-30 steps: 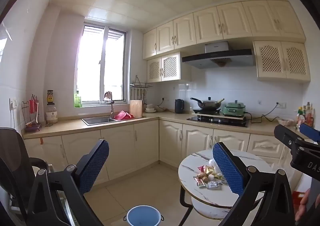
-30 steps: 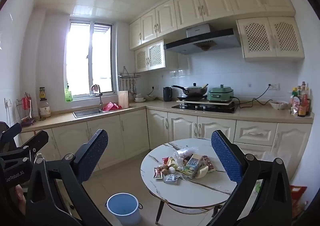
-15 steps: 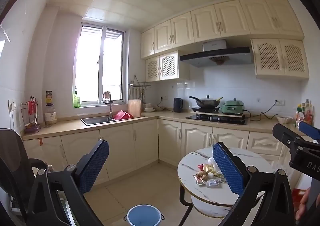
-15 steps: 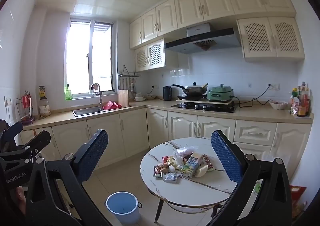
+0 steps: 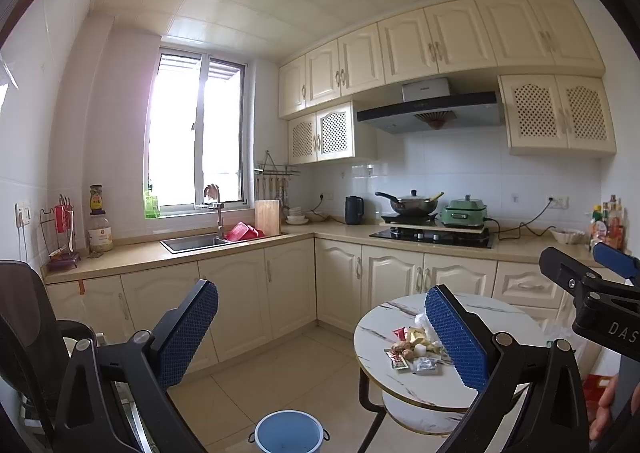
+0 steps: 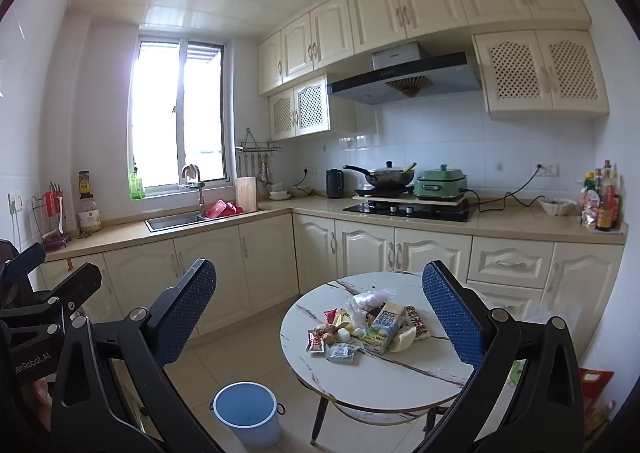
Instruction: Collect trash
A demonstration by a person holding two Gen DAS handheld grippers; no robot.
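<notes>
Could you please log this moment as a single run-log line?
phase: approach | left hand-held gripper: open | right hand-held gripper: open | wrapper pile on round marble table | blue bucket on floor

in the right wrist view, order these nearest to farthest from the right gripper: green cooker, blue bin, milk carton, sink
1. milk carton, on the round table, just ahead between the open fingers of the right gripper
2. blue bin, on the floor, low and left of the table
3. sink and green cooker, both on the far counter, left and right; too close to call
</notes>
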